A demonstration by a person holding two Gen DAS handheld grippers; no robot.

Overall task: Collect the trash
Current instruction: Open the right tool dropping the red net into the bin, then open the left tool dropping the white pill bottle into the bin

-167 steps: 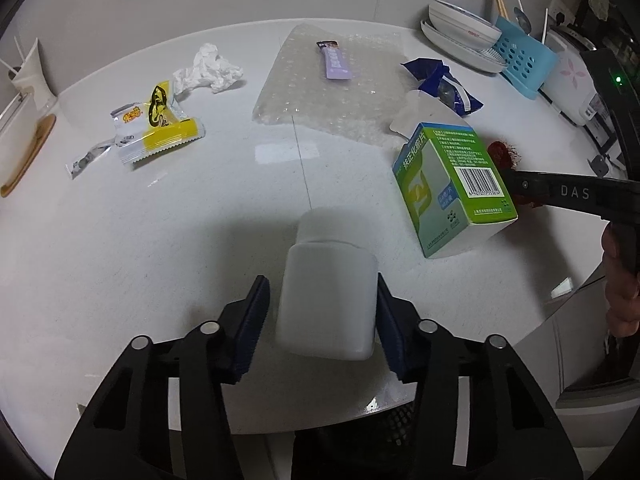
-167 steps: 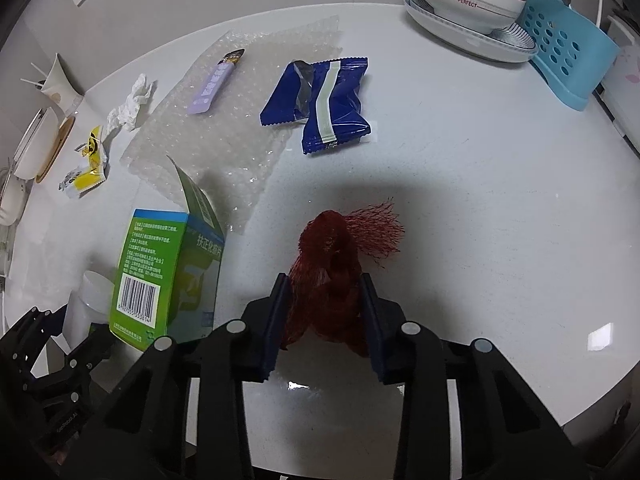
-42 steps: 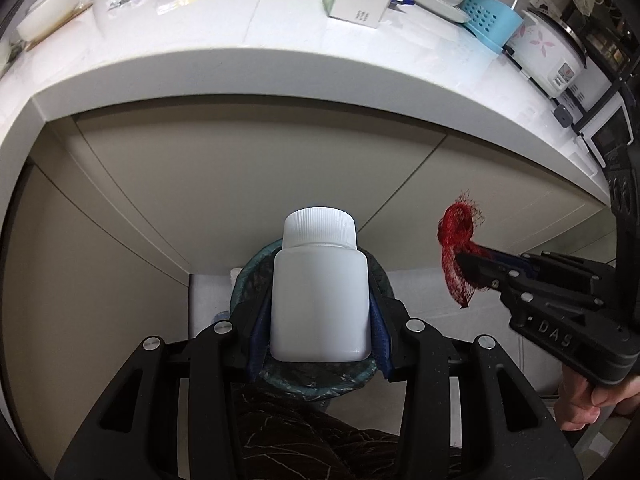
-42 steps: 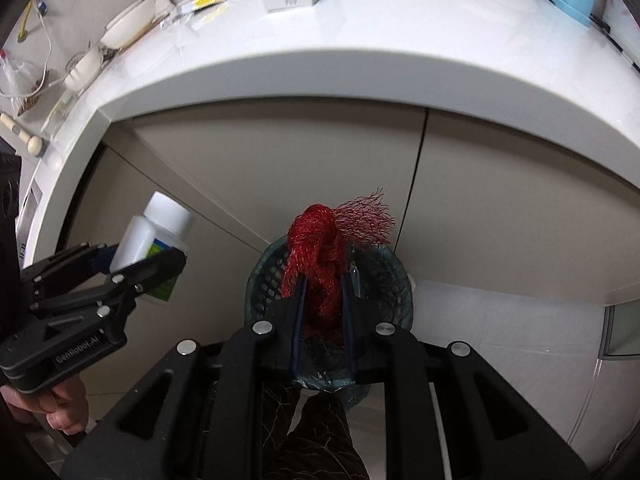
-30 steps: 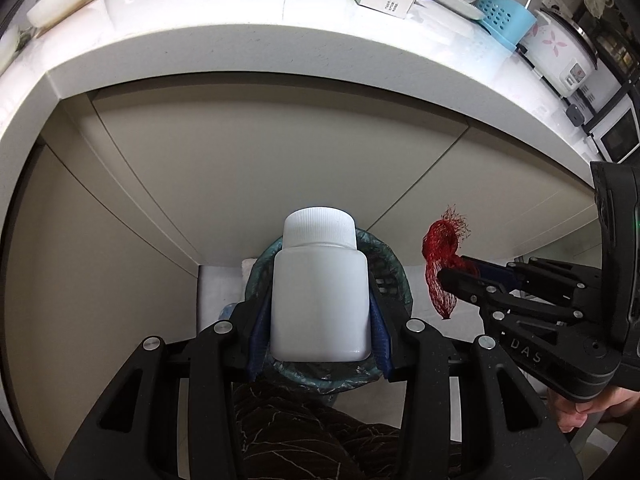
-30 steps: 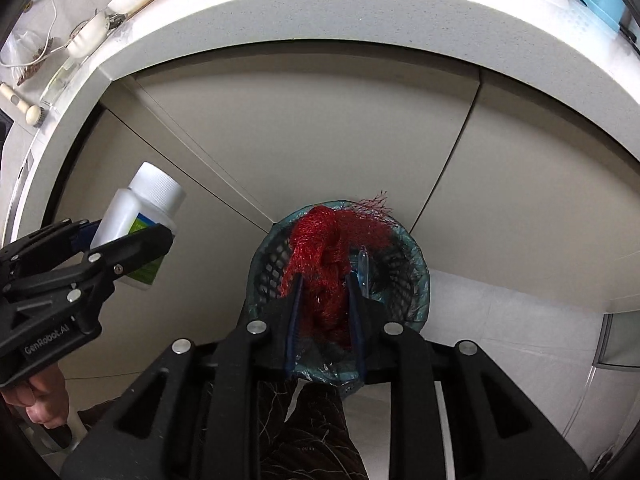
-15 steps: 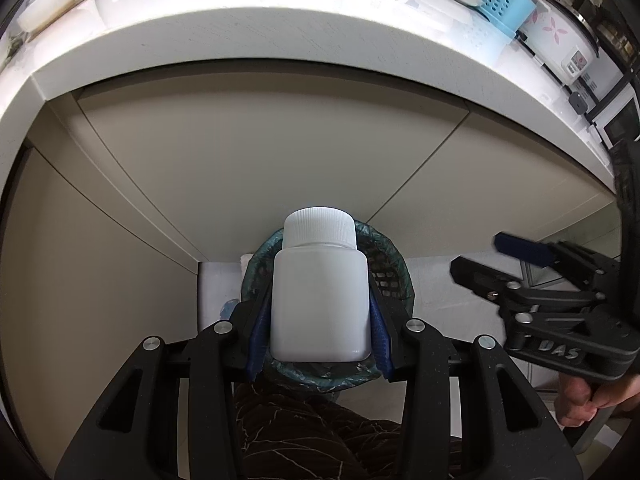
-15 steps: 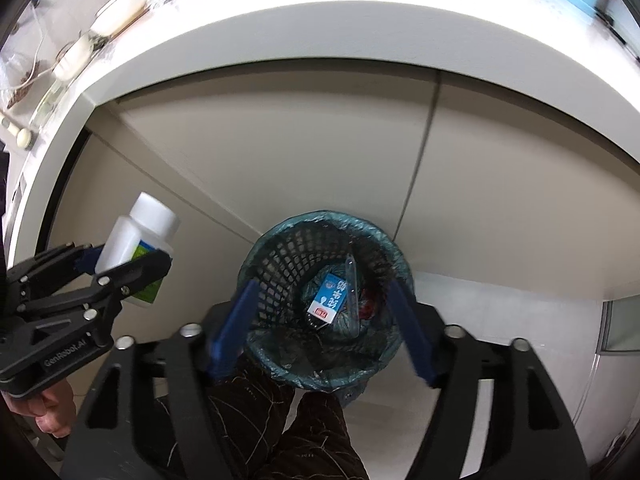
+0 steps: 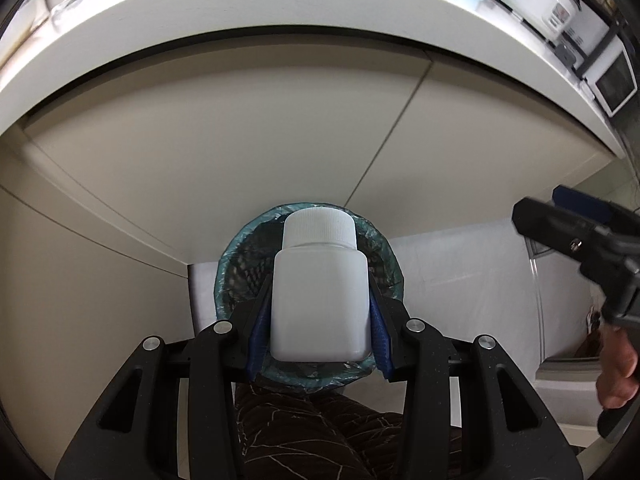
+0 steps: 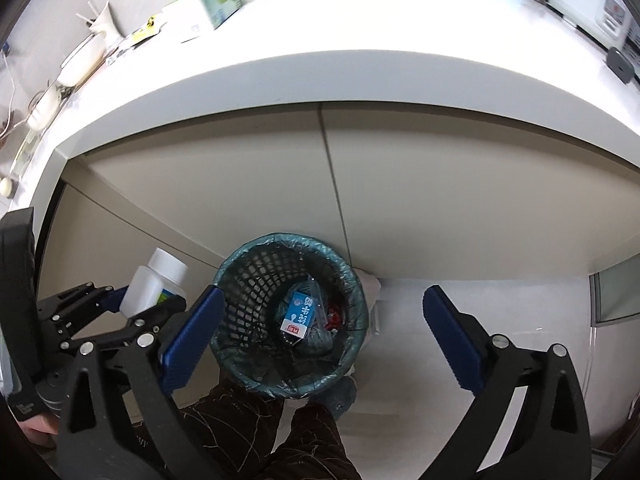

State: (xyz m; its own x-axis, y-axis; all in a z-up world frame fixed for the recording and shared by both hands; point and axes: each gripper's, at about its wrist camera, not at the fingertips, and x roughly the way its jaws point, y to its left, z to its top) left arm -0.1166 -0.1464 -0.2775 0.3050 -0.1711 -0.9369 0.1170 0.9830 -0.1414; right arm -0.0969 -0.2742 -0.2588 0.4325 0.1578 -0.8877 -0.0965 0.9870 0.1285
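The lined waste basket (image 10: pixel 290 314) is set on the floor close under the counter edge (image 10: pixel 320 76). The white bottle (image 9: pixel 319 298) is clamped in the left gripper (image 9: pixel 318 320) above the basket rim. The right gripper (image 10: pixel 320 334) has just been opened wide and nothing is held between its jaws.

You hold a plain white bottle (image 9: pixel 319 304) with a ribbed white cap; seen from your right wrist, a patch of green label shows on its side. Blue pads (image 9: pixel 258 330) line the black fingers that clamp it. Your right gripper (image 10: pixel 320 336) is black too, its pads the same blue. The waste basket (image 10: pixel 256 280) is dark open mesh under a translucent teal liner. Inside it lies a blue-and-white carton (image 10: pixel 299 312) with a small red mark, and a scrap of red netting (image 10: pixel 334 316). The counter (image 10: pixel 360 32) is glossy white, the cabinet doors (image 10: pixel 440 184) below it beige. Near the counter's far edge sits a green-and-white box (image 10: pixel 212 4). Your trousers (image 10: pixel 248 436) are dark brown with thin pale branching lines.
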